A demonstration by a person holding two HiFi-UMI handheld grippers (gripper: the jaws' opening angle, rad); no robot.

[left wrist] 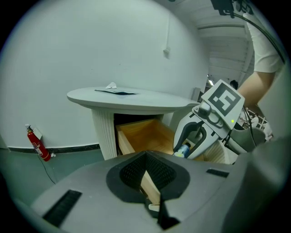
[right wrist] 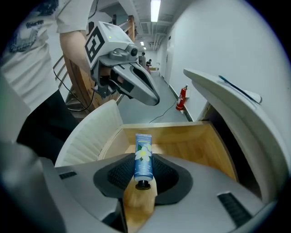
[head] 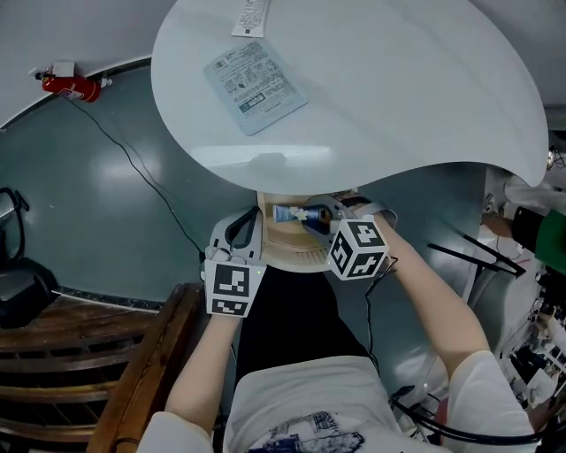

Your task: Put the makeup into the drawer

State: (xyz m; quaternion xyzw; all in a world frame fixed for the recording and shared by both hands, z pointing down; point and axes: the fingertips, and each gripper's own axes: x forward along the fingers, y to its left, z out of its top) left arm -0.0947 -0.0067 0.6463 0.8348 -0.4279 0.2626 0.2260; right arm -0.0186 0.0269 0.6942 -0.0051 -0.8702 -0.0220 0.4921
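Makeup (right wrist: 143, 157) over drawer (right wrist: 195, 145) beneath white table (head: 398, 97)

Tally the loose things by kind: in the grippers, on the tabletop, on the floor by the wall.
Blue tube: 1
Printed packets: 2, large packet and narrow packet
Red fire extinguisher: 1
Total: 4

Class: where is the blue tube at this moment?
Right gripper view, centre: the tube is clamped in the right gripper, over the open drawer below the table.
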